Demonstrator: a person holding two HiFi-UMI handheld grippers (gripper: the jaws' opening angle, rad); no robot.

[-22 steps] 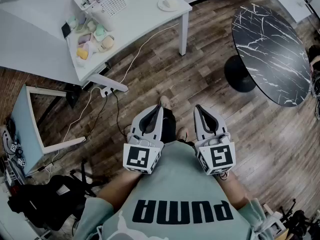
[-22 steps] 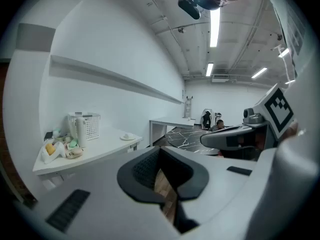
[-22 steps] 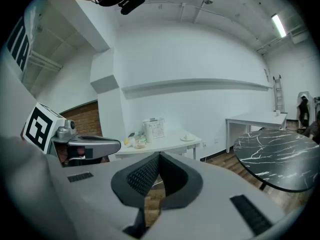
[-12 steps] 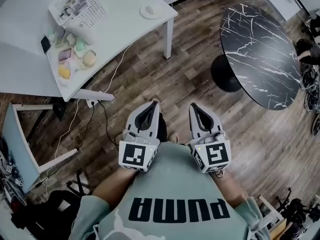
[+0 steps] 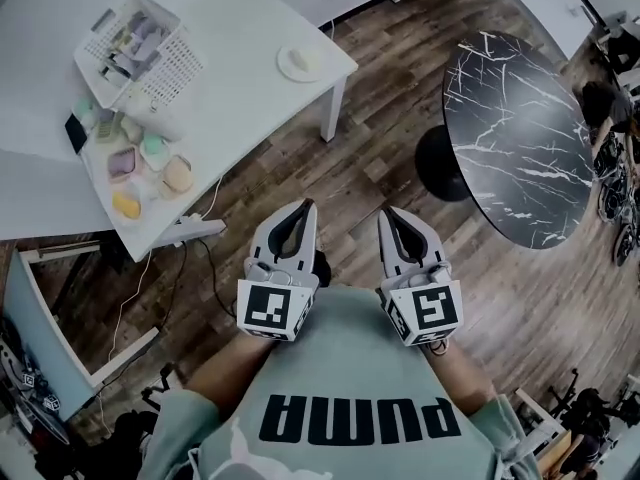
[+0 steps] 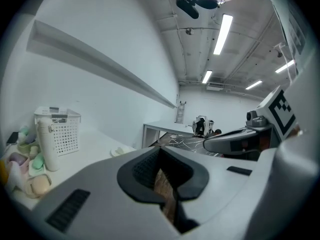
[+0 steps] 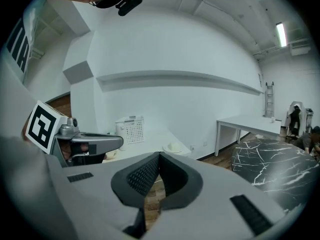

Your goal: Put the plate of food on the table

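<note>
A small white plate of food [image 5: 300,62] rests near the right end of the white table [image 5: 250,38]; it also shows in the left gripper view as a small plate [image 6: 120,151] and in the right gripper view as a plate [image 7: 172,147]. Both grippers hover over the wooden floor, close to the person's body and well short of the table. My left gripper [image 5: 302,211] is shut with nothing in it, jaw tips touching [image 6: 160,152]. My right gripper [image 5: 392,215] is likewise shut and empty [image 7: 160,157].
A white mesh basket [image 5: 140,40] and several pastel items [image 5: 140,158] stand on the white table's left part. A round black marble table [image 5: 520,133] on a pedestal stands to the right. Cables and a power strip [image 5: 195,230] lie on the floor by the table leg.
The head view has swung toward the white table, which now sits lower and nearer. Both grippers keep their pose at the body, still shut.
</note>
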